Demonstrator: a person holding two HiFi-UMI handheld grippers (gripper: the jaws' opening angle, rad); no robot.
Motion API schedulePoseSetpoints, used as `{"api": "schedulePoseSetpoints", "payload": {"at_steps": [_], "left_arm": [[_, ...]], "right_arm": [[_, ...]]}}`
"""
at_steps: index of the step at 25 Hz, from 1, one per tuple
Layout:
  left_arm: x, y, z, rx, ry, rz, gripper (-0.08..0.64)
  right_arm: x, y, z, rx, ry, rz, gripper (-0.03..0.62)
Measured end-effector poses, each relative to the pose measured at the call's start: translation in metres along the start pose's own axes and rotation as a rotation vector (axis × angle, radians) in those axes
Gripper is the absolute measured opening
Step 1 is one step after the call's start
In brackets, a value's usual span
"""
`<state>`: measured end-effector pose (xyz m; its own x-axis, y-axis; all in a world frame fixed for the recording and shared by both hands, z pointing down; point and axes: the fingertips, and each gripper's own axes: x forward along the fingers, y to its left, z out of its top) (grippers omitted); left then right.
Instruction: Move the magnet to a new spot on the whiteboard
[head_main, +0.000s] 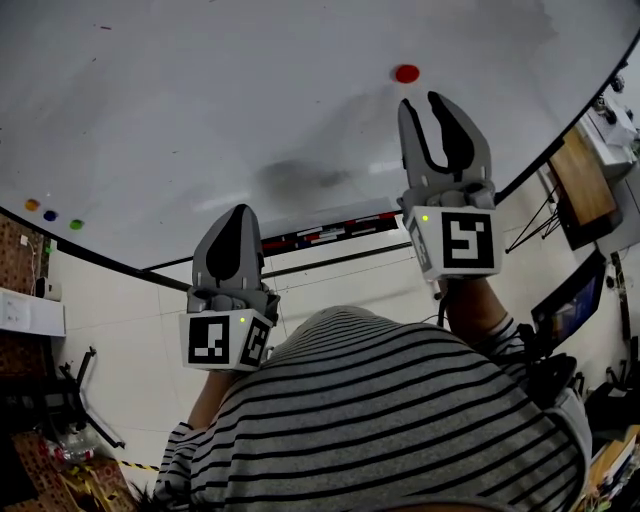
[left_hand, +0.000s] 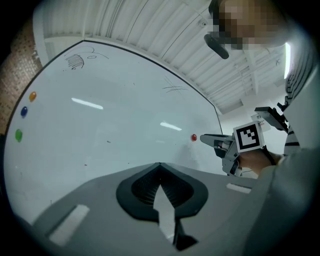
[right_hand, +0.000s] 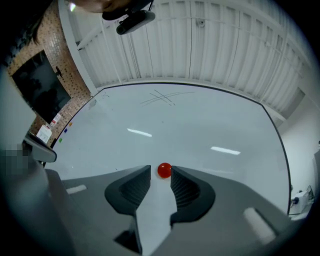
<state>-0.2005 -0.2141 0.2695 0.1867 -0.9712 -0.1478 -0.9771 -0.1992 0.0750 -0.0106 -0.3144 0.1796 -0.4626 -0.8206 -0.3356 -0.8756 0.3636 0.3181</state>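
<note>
Magnet (head_main: 406, 73): small round button, glossy red, stuck flat on the whiteboard (head_main: 200, 100). It sits on bare white in the right part of the board in the head view. It's well apart from three more at the left edge: orange dot (head_main: 32, 205), blue dot (head_main: 50, 215), green dot (head_main: 76, 224).

Right gripper (head_main: 419, 103): jaws spread, nothing gripped. Tips point straight at the magnet. The right gripper view puts it centred in the gap just off the tips, pads not on it. The head view shows a strip of bare board between tips and magnet.

Left gripper (head_main: 238, 215): jaws clenched together, nothing between them. It's held lower and to the left, near the board's bottom edge, well away from the magnet.

Ledge (head_main: 330, 234) along the board's bottom edge holds a few dark and red pieces, too small to tell what they are. Faint pen scribbles (left_hand: 75, 61) near the board's top corner in the left gripper view.
</note>
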Motion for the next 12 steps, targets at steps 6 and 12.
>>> {"api": "schedulePoseSetpoints", "payload": {"at_steps": [6, 12], "left_arm": [[-0.023, -0.042, 0.022, 0.033, -0.044, -0.018, 0.017], [-0.052, -0.107, 0.016, 0.051, -0.048, -0.027, 0.017]], "right_arm": [[-0.065, -0.001, 0.042, 0.11, -0.067, 0.033, 0.102], [-0.14, -0.009, 0.023, 0.151, -0.008, 0.08, 0.041]]}}
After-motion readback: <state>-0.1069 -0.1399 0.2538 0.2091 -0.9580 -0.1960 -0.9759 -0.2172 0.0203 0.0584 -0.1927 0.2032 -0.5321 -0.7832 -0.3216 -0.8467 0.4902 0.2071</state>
